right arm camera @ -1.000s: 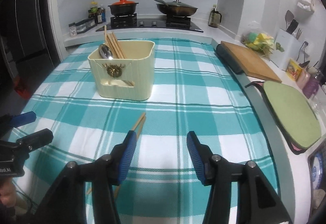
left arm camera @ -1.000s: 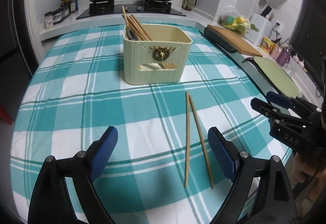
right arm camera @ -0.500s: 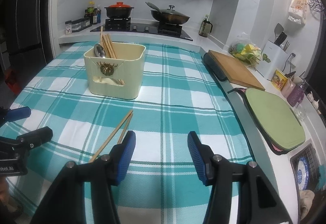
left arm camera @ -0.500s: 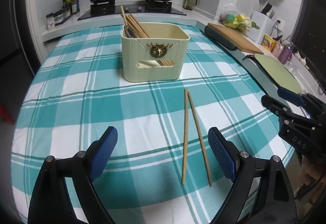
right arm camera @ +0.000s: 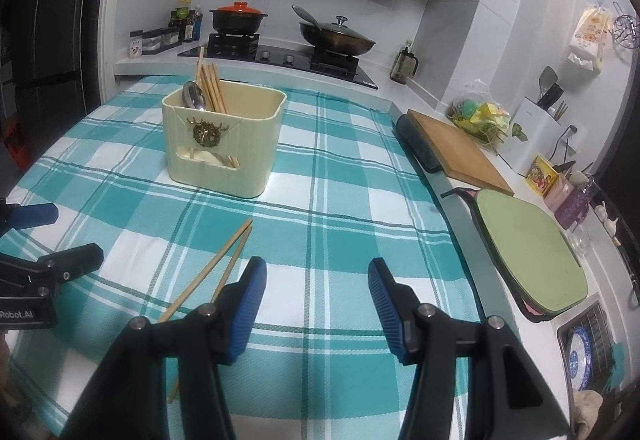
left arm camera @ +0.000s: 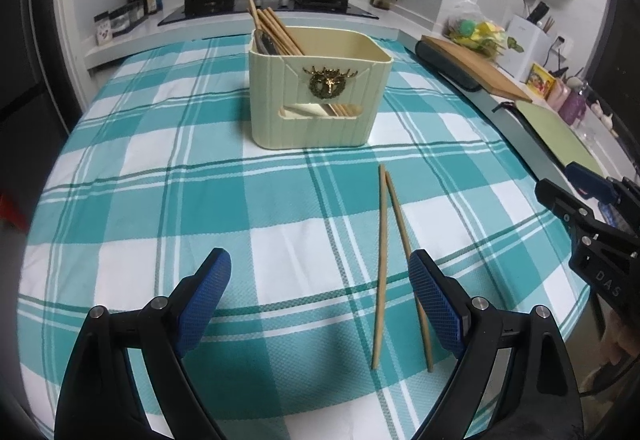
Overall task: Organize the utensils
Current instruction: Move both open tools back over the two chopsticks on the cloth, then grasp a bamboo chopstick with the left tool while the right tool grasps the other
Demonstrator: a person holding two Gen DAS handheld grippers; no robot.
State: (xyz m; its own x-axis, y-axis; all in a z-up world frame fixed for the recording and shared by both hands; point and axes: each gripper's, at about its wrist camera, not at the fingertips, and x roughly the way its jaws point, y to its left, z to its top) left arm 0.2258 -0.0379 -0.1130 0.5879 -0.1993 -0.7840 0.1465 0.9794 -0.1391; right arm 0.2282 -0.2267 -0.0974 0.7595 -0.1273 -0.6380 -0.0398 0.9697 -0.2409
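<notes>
Both hand-held grippers — left, right — gape open, holding nothing. Two chopsticks lie near the desk's front edge; the holder stands mid-desk.

Left wrist: I'm looking down over the tablecloth, holder at 12 o'clock.
Right wrist: I'm facing the same holder at 11 o'clock.
Shared: chopsticks, stove.

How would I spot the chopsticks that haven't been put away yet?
Find the teal checked tablecloth and the cream utensil box standing on it. In front of the box lies a loose pair of wooden chopsticks, flat on the cloth with far tips touching. The other chopsticks stand inside the box.
</notes>
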